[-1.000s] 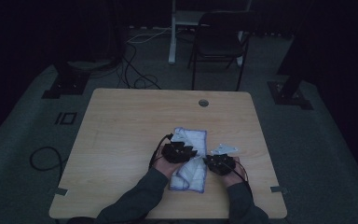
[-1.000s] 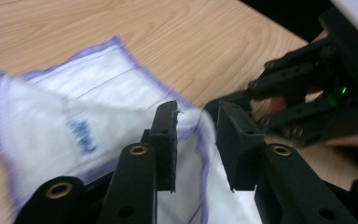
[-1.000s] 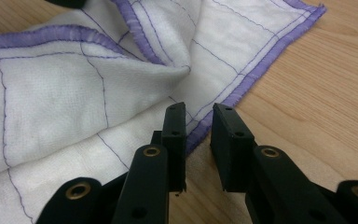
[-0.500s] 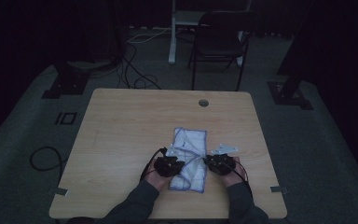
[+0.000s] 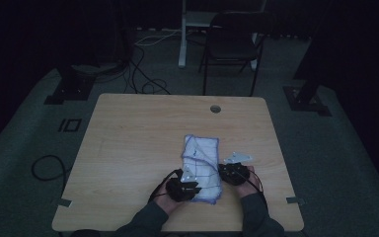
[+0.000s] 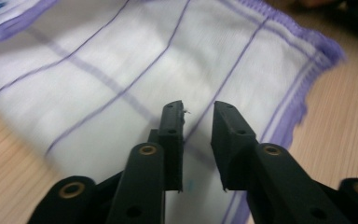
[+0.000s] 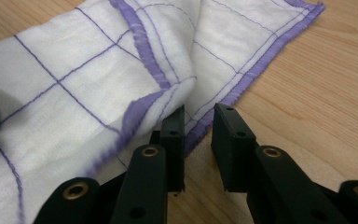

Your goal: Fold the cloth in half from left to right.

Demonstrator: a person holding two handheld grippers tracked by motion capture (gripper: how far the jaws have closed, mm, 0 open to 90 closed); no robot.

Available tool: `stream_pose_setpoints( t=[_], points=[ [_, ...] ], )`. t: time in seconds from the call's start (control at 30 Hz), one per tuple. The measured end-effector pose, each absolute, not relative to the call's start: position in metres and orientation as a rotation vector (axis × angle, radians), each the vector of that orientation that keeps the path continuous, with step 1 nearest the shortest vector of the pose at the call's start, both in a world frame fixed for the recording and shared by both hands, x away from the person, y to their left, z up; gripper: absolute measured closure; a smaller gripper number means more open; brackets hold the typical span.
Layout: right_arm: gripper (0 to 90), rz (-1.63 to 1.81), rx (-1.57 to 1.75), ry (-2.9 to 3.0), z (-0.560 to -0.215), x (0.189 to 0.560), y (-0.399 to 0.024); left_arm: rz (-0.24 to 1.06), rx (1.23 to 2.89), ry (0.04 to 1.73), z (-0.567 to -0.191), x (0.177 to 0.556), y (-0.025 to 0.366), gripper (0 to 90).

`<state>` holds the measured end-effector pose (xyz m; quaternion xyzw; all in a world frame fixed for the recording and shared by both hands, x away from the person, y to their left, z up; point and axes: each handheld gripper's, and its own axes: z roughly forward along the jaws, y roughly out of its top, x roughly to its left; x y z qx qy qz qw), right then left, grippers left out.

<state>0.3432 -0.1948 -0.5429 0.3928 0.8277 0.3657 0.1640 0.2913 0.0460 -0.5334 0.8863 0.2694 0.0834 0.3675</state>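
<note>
Now cloth (image 5: 202, 165) between both tongs, left (image 6: 198, 121) and right (image 7: 199, 123) narrowly parted, empty.

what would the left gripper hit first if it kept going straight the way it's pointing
Most likely the white cloth with purple lines: the left gripper, jaws apart with nothing between them, points right across its surface. How near the tips are is hard to judge.

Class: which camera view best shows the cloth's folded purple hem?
The right gripper view: the cloth lies close, hem turned over, grid lines sharp. The left gripper view blurs its flat surface; the high view shows it whole, small and dim.
</note>
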Motion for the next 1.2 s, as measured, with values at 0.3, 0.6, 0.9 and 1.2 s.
stream_pose_setpoints(
  t=[0.3,0.6,0.9,1.2],
  points=[
    [75.3,1.03,1.108,2.36,-0.543,0.342,-0.194,0.318,2.287,0.71,-0.536,0.284,0.061,74.0],
    [75.4,1.034,1.101,2.366,-0.543,0.343,-0.194,0.33,2.241,0.8,-0.532,0.284,0.079,88.2],
    [74.5,1.03,1.105,2.364,-0.543,0.343,-0.194,0.358,2.225,0.838,-0.537,0.282,0.087,84.9],
    [69.4,1.087,1.064,2.3,-0.527,0.339,-0.183,0.356,2.211,0.823,-0.54,0.28,0.087,79.4]
  ],
)
